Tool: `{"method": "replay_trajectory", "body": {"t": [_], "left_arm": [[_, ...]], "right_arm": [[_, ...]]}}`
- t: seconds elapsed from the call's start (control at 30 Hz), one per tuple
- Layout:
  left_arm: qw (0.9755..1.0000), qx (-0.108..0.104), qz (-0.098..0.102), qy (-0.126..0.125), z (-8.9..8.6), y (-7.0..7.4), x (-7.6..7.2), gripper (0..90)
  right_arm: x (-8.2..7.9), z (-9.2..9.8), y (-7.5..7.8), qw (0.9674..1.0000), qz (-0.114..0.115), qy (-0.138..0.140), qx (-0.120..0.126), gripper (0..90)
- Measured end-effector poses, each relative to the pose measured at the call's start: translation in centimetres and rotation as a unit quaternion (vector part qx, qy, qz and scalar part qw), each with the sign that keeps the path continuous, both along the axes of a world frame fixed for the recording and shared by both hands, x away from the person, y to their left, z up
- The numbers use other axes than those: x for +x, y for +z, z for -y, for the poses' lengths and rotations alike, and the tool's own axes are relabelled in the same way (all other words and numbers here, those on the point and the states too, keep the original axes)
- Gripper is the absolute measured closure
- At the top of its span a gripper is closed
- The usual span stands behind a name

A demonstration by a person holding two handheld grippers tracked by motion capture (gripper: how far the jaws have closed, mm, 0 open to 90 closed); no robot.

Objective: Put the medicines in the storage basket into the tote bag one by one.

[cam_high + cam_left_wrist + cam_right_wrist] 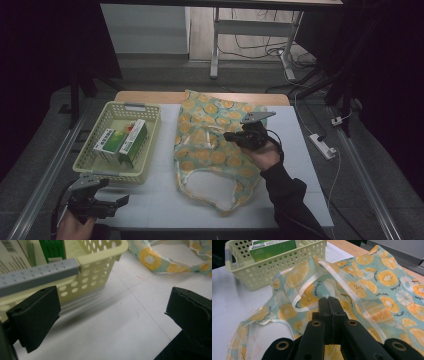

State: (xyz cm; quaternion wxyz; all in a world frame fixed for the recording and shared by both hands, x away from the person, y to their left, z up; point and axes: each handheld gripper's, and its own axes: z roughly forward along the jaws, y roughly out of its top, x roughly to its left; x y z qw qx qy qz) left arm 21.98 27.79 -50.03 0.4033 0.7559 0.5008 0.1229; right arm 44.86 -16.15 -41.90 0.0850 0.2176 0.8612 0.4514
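Right gripper view: right tool (329, 300) pinches bag (372, 287) fabric.

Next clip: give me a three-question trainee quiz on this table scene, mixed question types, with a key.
1. True or false: the right gripper is shut on the fruit-print bag.
2. What does the yellow basket hold? A) green and white boxes B) oranges C) bottles
3. Fill in: the left gripper, near the basket's near end, has its jaws ____.

Key:
1. True; its jaws pinch the bag's fabric.
2. A; the boxes stand inside.
3. Open, with nothing between them.
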Motion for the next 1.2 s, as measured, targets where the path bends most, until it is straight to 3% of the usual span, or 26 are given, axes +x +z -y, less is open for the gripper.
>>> {"method": "replay_trajectory", "body": {"t": [0.2, 0.4, 0.63, 0.87, 1.2], "left_arm": [[0.9998, 0.007, 0.017, -0.006, -0.5, 0.8, 0.1, 0.0], [0.9991, 0.003, 0.041, 0.013, -1.2, 1.7, 0.4, 0.0], [0.9977, 0.021, 0.052, 0.039, -2.1, 2.3, 1.2, 0.0], [0.9959, 0.033, 0.054, 0.066, -3.3, 2.7, 3.1, 0.0], [0.9948, 0.041, 0.028, 0.089, -4.3, 2.5, 5.6, 0.0]], "right_arm": [[0.0, 0.1, 0.1, 1.0, 0.002, 0.0, 0.001, 90.0], [0.0, 0.1, 0.1, 1.0, 0.002, -0.003, 0.002, 90.0], [0.1, 0.2, 0.1, 1.0, 0.0, -0.005, 0.004, 90.0], [0.0, 0.2, 0.2, 1.0, 0.002, -0.006, 0.004, 90.0], [0.1, 0.1, 0.1, 1.0, 0.002, -0.005, 0.004, 90.0]]}}
